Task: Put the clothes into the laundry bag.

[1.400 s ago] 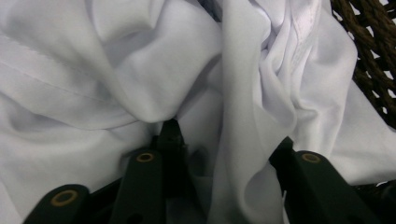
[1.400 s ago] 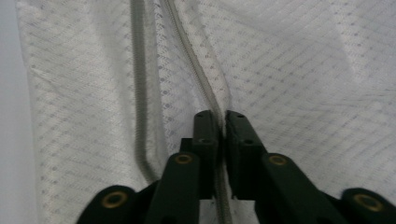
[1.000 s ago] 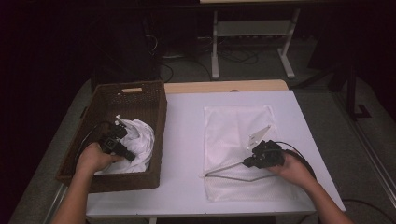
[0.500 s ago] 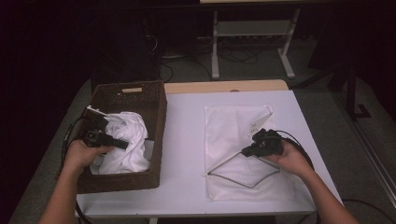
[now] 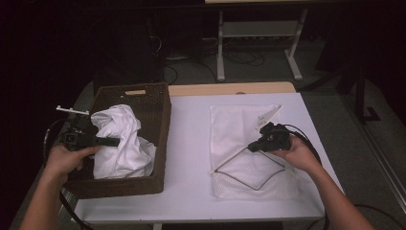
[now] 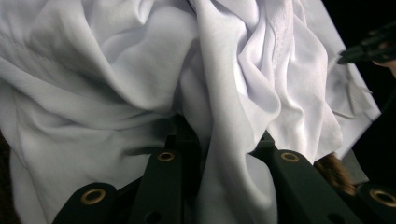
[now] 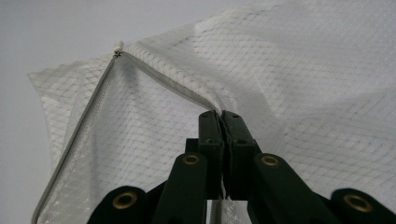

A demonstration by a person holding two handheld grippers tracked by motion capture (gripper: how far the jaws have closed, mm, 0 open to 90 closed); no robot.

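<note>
Left hand [image 5: 67, 160]: at the near-left corner of the basket, gripping the left tongs, with the forearm coming in from the bottom edge.
Left tongs [image 5: 112, 142]: pointing right into the basket; in the left gripper view the jaws stand partly apart with a thick fold of white cloth caught between them.
White garment [image 5: 122, 143]: a crumpled heap of thin white fabric inside the basket, bunched up and raised at the left side where the tongs have it; in the left gripper view [image 6: 140, 79] its folds hang right over the jaws.
Basket [image 5: 158, 120]: dark brown wicker, rectangular, with a handle slot in the far wall, sitting on the left part of the tabletop.
Tabletop [image 5: 186, 158]: white, with a bare strip between the basket and the mesh bag.
Mesh laundry bag [image 5: 234, 129]: white netting lying flat on the right half of the tabletop, well apart from the basket; its zipper [image 7: 159, 79] is undone and the mouth gapes at the near end.
Right tongs [image 5: 251, 146]: pressed tight together on the upper edge of the bag's opening, right at the zipper tape, lifting that edge off the lower layer; the right gripper view [image 7: 221, 114] shows no gap between the tips.
Right hand [image 5: 297, 153]: at the bag's right edge, wrapped around the tongs, cable looping beside it.
</note>
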